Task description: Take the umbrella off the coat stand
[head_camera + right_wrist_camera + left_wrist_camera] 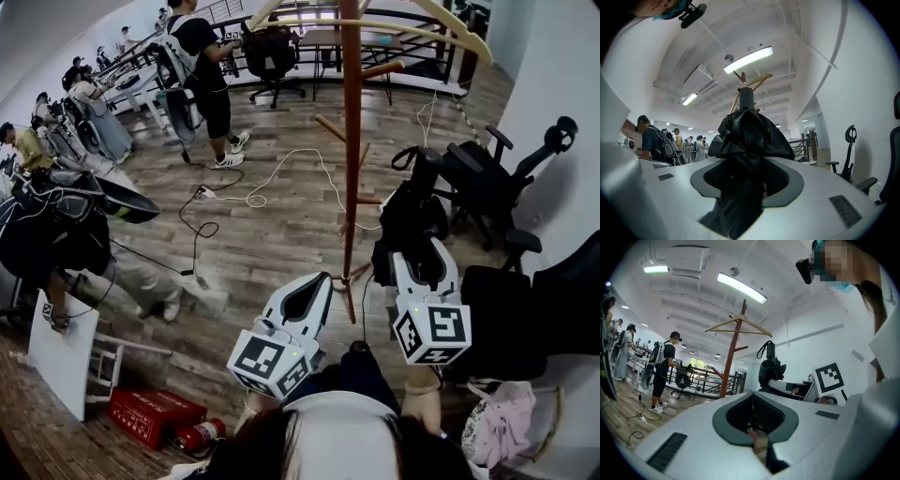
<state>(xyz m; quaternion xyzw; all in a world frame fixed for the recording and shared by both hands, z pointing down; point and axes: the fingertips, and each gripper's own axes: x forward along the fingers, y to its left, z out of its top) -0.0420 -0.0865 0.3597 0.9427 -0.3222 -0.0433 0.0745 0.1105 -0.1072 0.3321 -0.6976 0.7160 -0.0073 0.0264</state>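
Observation:
The wooden coat stand [352, 141] rises from the plank floor, with a wooden hanger [412, 26] across its top. Just right of its pole is the folded black umbrella [412, 217], apart from the pole. My right gripper [424, 251] is shut on it. In the right gripper view the umbrella [749, 140] stands upright between the jaws and fills the gap, its grey end [746, 96] on top. My left gripper [322, 281] is shut on nothing, left of the stand's foot. The left gripper view shows the stand [732, 357] ahead and the umbrella [771, 367] to its right.
Black office chairs [492, 187] stand at the right by the white wall. White and black cables [272, 183] trail over the floor behind the stand. Several people [202, 66] work at desks at the far left. A red box [150, 412] and a fire extinguisher [199, 435] lie near my feet.

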